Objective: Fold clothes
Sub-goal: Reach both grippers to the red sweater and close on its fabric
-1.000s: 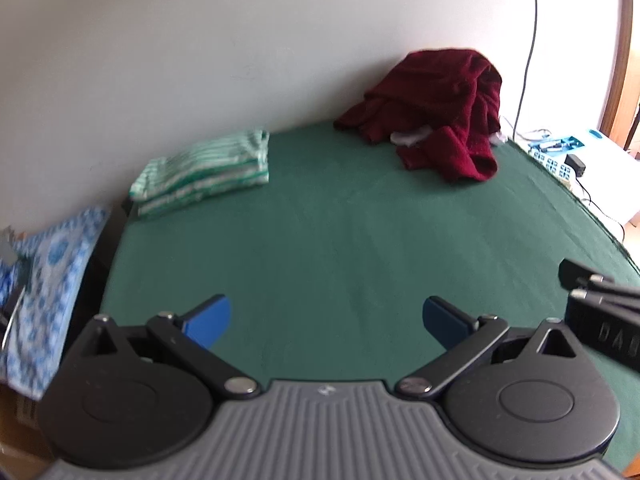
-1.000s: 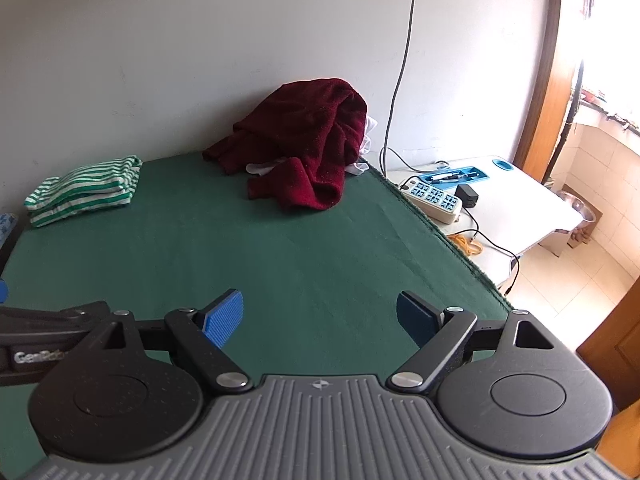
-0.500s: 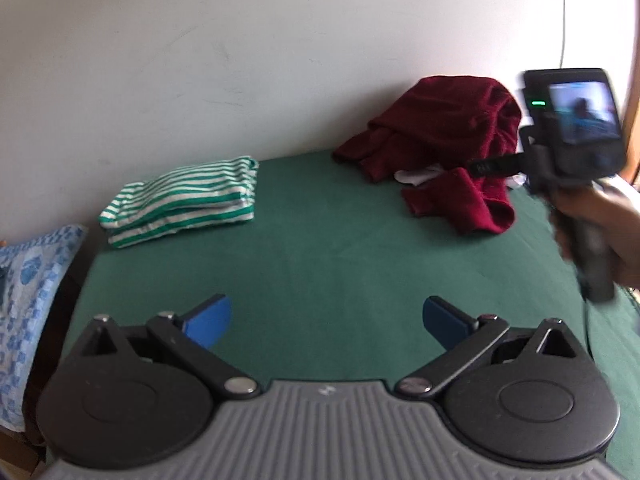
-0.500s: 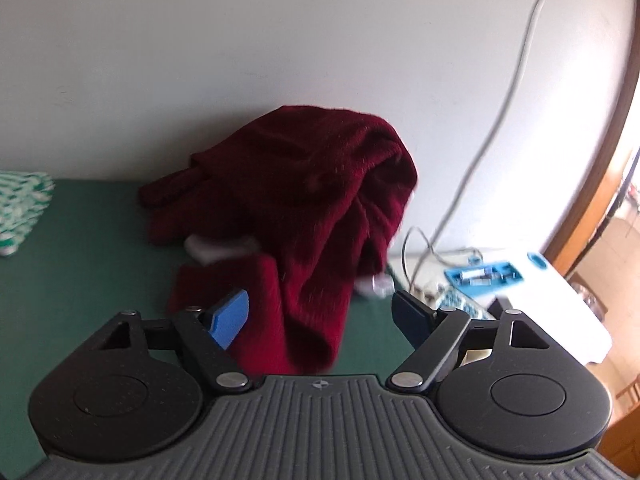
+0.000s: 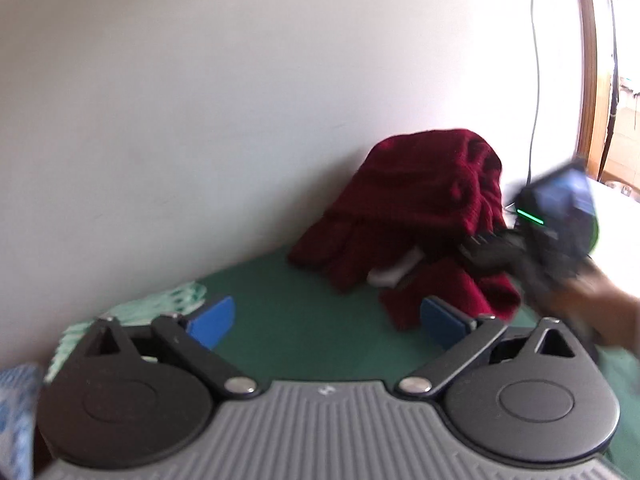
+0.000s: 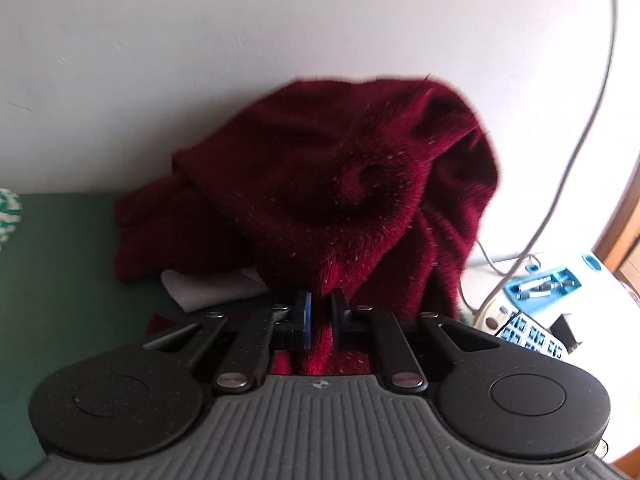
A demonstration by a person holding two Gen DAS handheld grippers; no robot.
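Pinching the maroon garment (image 6: pixel 340 200), right gripper (image 6: pixel 320 312); left gripper (image 5: pixel 326 316) spread.

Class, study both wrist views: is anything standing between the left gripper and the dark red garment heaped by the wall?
Nothing visible does. Only bare green table cover lies between the open left gripper and the dark red garment. The right gripper, already shut on a fold, comes in from the right side and does not cross that path.

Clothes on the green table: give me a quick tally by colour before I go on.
Dark red garment, crumpled, pinched by the right gripper: 1
White piece showing under it, kind unclear: 1
Green-and-white striped garment, folded: 1
Total: 3
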